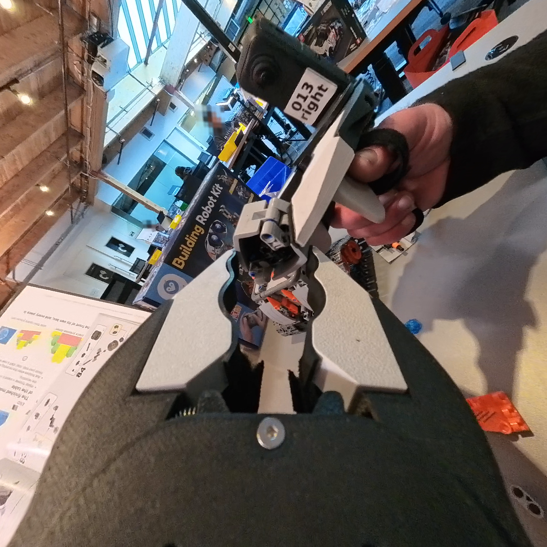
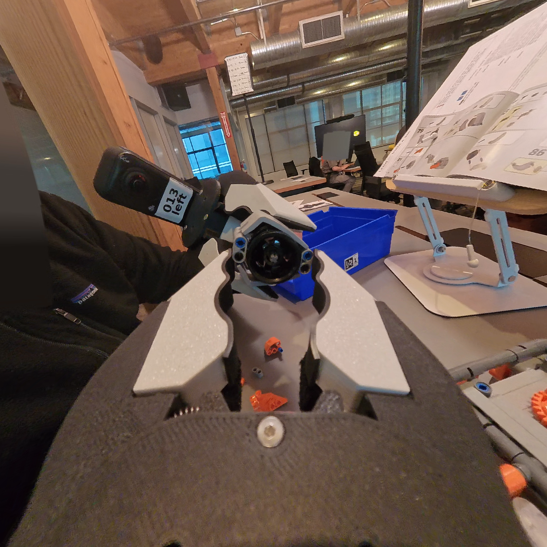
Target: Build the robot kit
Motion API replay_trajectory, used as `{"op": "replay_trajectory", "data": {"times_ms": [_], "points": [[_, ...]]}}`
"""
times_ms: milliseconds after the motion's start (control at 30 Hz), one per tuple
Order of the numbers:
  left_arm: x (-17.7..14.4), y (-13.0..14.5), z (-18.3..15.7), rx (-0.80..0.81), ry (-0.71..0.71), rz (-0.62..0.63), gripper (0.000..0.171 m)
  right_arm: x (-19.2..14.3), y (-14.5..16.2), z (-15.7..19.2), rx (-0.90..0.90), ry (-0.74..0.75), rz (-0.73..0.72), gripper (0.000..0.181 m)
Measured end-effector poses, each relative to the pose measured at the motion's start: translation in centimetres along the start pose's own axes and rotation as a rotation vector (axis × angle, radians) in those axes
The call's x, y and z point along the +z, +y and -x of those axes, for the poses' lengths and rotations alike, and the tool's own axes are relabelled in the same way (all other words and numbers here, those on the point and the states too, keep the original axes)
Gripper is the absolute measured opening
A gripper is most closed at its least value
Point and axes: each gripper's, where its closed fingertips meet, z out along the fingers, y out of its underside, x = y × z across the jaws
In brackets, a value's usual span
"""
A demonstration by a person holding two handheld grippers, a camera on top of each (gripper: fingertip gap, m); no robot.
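A grey brick-built assembly (image 1: pixel 257 225) with orange and black parts inside is held in the air between both grippers. My left gripper (image 1: pixel 272 262) is shut on its lower part, one fingertip on each side. My right gripper (image 2: pixel 272 251) is shut on the same assembly (image 2: pixel 272 263), whose black round end with blue pins faces the right wrist camera. In the left wrist view a hand (image 1: pixel 414 177) brings the right gripper's white finger (image 1: pixel 316 186) down from the upper right. In the right wrist view the left gripper's upper finger (image 2: pixel 266 204) comes in from the left.
A blue bin (image 2: pixel 355 231) and a booklet on a white stand (image 2: pixel 444 281) are on the table behind. Loose orange pieces (image 2: pixel 272 346) lie below the grippers. A partly built model (image 2: pixel 518 399) is at the right. A kit box (image 1: pixel 192 242) and an orange bag (image 1: pixel 497 414) are nearby. My left and right fingertips are right by each other.
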Motion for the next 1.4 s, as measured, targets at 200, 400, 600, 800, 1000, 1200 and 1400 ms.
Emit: {"op": "replay_trajectory", "data": {"times_ms": [200,400,600,800,1000,1200,1400], "points": [[0.01,0.03,-0.04,-0.009,0.002,-0.003,0.043,-0.03,0.06,-0.05,-0.015,0.011,0.013,0.049],[0.07,0.13,-0.18,-0.050,0.024,-0.004,0.042,-0.05,-0.08,-0.19,-0.050,0.038,0.010,0.050],[0.17,0.04,-0.35,-0.128,0.052,-0.027,0.043,-0.18,-0.12,-0.31,-0.114,0.081,0.033,0.048],[0.24,0.11,-0.32,-0.130,0.056,-0.031,0.043,-0.19,-0.09,-0.42,-0.102,0.079,0.031,0.048],[0.30,0.22,-0.44,-0.082,0.052,-0.026,0.048,-0.44,-0.26,-0.47,-0.059,0.062,0.022,0.048],[0.20,0.31,-0.34,-0.062,0.042,-0.028,0.038,-0.41,-0.03,-0.06,0.020,0.002,0.026,0.048],[0.45,0.59,-0.44,-0.159,0.062,-0.026,0.037,-0.43,-0.15,-0.49,-0.005,0.035,0.013,0.048]]}}
